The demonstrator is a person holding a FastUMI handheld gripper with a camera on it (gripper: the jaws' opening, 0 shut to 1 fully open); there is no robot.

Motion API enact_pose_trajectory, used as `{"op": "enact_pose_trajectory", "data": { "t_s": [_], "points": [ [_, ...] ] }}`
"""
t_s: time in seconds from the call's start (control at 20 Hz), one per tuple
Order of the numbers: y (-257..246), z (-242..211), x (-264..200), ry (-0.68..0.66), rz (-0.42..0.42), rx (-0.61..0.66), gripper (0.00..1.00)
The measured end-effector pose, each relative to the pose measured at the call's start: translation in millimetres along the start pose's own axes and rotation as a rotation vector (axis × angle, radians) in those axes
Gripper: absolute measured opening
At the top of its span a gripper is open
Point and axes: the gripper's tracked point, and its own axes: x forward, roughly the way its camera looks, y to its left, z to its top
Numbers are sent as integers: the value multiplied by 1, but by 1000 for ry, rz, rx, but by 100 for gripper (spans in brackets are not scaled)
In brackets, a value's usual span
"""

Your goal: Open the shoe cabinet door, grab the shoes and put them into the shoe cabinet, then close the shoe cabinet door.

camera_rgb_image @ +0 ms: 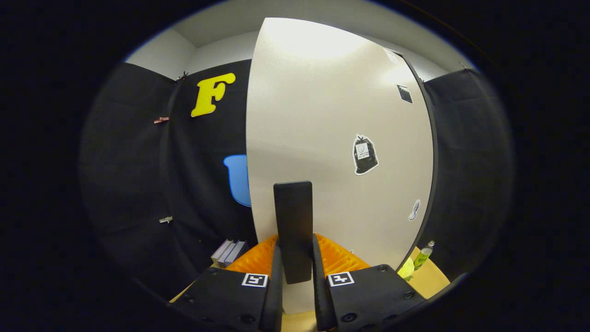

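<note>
The white shoe cabinet door (pixel 332 129) rises right in front of me, tall and flat, with a few stickers on it. Its black bar handle (pixel 293 226) stands upright from the door's lower part and runs down between my two fingers. My gripper (pixel 297 276) is shut on this handle, with one orange-ribbed finger (pixel 258 260) pressing each side. I see no shoes, and the cabinet's inside is hidden behind the door.
Several small grey-blue books (pixel 229 252) lie on the wooden surface left of my fingers. A green bottle (pixel 423 257) and a yellow-green object (pixel 406 268) sit on the wooden surface (pixel 433 279) to the right, past the door's edge. Black cloth walls stand on both sides.
</note>
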Motion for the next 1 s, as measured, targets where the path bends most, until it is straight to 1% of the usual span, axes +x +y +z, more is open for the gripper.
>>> {"op": "enact_pose_trajectory", "data": {
  "t_s": [0.25, 0.5, 0.8, 1.0],
  "points": [
    [-18, -1, -36, 13, 58, -17, 32],
    [-42, -1, -67, 12, 93, -20, 32],
    [-68, -4, -95, 15, 126, -27, 32],
    [-83, -6, -105, 33, 139, -23, 32]
  ]
}}
